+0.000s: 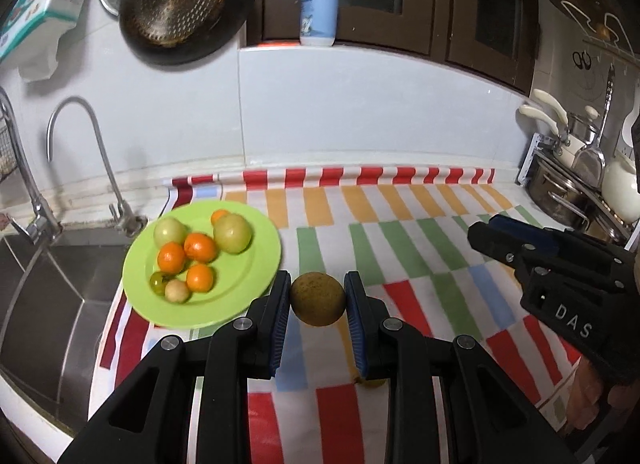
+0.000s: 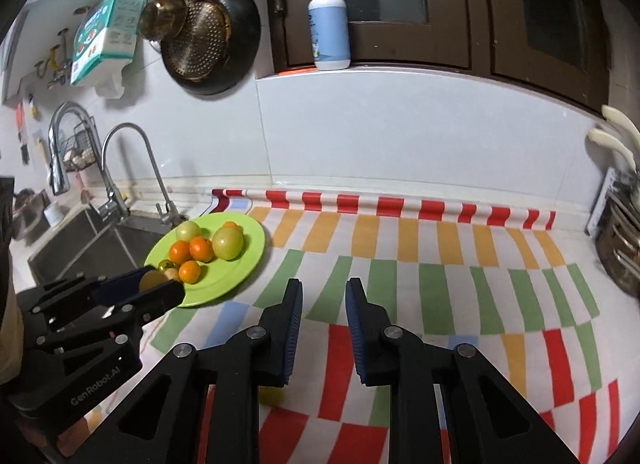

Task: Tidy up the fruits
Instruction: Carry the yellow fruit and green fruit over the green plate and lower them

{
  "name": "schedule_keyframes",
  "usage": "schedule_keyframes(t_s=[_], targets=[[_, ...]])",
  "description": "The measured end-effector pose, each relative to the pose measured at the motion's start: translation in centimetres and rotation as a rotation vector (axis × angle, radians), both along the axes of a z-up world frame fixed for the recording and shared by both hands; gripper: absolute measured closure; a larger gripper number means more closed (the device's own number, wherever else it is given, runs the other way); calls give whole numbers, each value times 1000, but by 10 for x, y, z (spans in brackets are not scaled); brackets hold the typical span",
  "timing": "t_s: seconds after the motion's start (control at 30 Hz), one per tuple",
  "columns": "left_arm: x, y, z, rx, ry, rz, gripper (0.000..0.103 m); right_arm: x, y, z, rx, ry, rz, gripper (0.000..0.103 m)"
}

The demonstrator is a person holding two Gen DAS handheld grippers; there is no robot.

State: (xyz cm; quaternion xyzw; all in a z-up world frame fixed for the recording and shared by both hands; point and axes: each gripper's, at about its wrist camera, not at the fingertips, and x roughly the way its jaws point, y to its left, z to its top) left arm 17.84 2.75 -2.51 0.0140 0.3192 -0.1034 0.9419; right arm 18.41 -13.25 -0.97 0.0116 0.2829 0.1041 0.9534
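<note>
The left gripper (image 1: 317, 300) is clamped on a brown fruit (image 1: 317, 299), held above the striped cloth (image 1: 400, 248) just right of the green plate (image 1: 256, 280). The plate sits at the cloth's left edge, beside the sink (image 1: 52, 284), and carries oranges (image 1: 199, 246) and green fruit (image 1: 232, 232) bunched toward its left and centre; its right rim is bare. The right gripper (image 2: 323, 304) has its jaws drawn as close as they go, nothing between them, over the cloth's middle. Right of the plate the cloth lies open up to the pots (image 1: 560, 191). A small yellow fruit (image 2: 271, 395) lies on the cloth under the right gripper
</note>
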Motion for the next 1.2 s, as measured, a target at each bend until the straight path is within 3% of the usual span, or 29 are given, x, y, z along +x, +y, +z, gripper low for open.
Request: schedule_keyframes(t_s=[0.07, 0.13, 0.37, 0.43, 1.2], targets=[[-2, 4, -6, 8, 13, 0, 75, -1, 3, -5, -13, 16, -3, 77], [-5, 11, -15, -7, 25, 1, 75, -2, 7, -14, -5, 51, 10, 66], [-16, 32, -38, -2, 79, 53, 75, -10, 35, -41, -24, 123, 69, 66], [-21, 34, -38, 8, 73, 56, 75, -12, 37, -44, -10, 144, 75, 61], [-49, 47, -64, 37, 155, 115, 75, -19, 75, -95, -13, 340, 250, 60]])
